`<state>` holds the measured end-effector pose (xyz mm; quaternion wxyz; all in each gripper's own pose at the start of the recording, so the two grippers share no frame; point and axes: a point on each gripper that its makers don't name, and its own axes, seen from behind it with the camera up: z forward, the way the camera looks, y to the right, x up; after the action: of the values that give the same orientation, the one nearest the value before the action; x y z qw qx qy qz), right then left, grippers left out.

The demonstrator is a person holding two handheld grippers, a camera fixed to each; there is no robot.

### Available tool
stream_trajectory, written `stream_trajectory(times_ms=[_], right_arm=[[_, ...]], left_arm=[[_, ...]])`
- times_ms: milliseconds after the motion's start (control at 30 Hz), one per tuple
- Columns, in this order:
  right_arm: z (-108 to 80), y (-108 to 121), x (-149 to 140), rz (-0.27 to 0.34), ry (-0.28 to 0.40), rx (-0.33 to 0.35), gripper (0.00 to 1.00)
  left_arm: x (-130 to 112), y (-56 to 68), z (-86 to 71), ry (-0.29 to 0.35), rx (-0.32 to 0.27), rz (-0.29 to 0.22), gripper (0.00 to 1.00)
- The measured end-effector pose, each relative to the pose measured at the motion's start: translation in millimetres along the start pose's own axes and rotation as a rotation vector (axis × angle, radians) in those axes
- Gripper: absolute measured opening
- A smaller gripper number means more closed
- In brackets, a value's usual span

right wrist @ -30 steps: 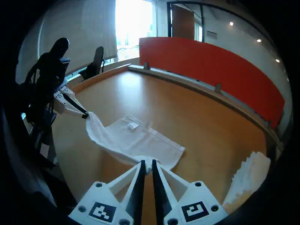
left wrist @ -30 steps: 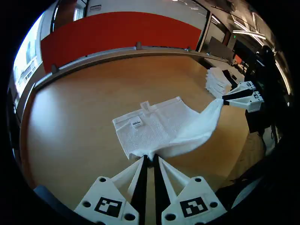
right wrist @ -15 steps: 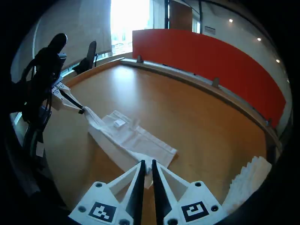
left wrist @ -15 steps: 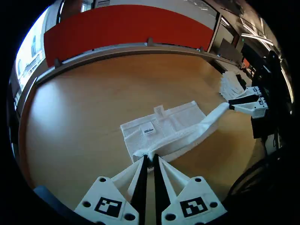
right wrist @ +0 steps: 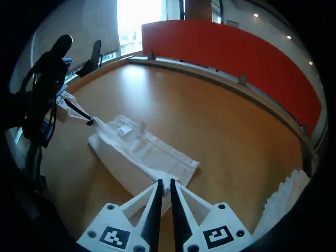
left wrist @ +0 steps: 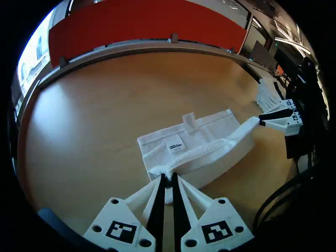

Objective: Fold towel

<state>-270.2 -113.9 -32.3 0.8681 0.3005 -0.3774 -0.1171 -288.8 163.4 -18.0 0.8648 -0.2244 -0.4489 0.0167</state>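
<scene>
**Desk:** What do the left gripper (left wrist: 167, 180) and the right gripper (right wrist: 165, 187) hold over the pale wooden bench (left wrist: 92, 126)?

**Photographer:** Each has its jaws pressed nearly together, pinching one corner of the white terry towel (left wrist: 197, 143) with a sewn label. The towel lies on the bench just ahead of both sets of jaws. Its near edge is lifted and stretched between them, and the rest lies flat.

**Desk:** What could spoil the fold?

**Photographer:** The pinch looks thin, so a corner may slip from the jaws if the cloth is pulled too taut. Cloth hangs loose under the lifted edge and may land ahead of the corners and crease. The bench also looks smooth, so the lower layer could slide along and leave the edges unmatched.
</scene>
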Motion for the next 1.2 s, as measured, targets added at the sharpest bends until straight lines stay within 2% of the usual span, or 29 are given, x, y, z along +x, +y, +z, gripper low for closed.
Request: stream_trajectory(times_ms=[233, 500, 567, 633, 700, 833, 1033, 1200], right_arm=[[20.3, 7.3, -10.9, 0.013, -0.041, -0.005, 0.13], [34.4, 15.5, -13.7, 0.022, -0.056, -0.039, 0.15], [38.6, 19.3, -15.3, 0.028, -0.062, -0.052, 0.2], [42.1, 22.1, -17.0, 0.033, -0.066, -0.062, 0.24], [44.8, 23.9, -18.6, 0.037, -0.069, -0.07, 0.27], [48.4, 27.3, -22.2, 0.037, -0.079, -0.086, 0.38], [52.0, 34.5, -26.0, 0.022, -0.092, -0.112, 0.59], [54.1, 39.7, -23.4, 0.015, -0.094, -0.124, 0.63]], left_arm=[[-5.8, -7.1, 25.5, -0.016, 0.021, -0.008, 0.11], [-5.5, -10.2, 40.1, -0.02, 0.03, -0.02, 0.16], [-5.3, -13.2, 43.3, -0.018, 0.038, -0.025, 0.18], [-5.7, -16.1, 46.4, -0.02, 0.046, -0.028, 0.28], [-6.6, -18.7, 49.2, -0.024, 0.052, -0.031, 0.29], [-6.3, -21.5, 53.1, -0.026, 0.063, -0.028, 0.39], [-3.9, -26.0, 56.1, -0.026, 0.078, -0.018, 0.42], [0.3, -30.9, 57.8, -0.026, 0.092, -0.012, 0.52]])
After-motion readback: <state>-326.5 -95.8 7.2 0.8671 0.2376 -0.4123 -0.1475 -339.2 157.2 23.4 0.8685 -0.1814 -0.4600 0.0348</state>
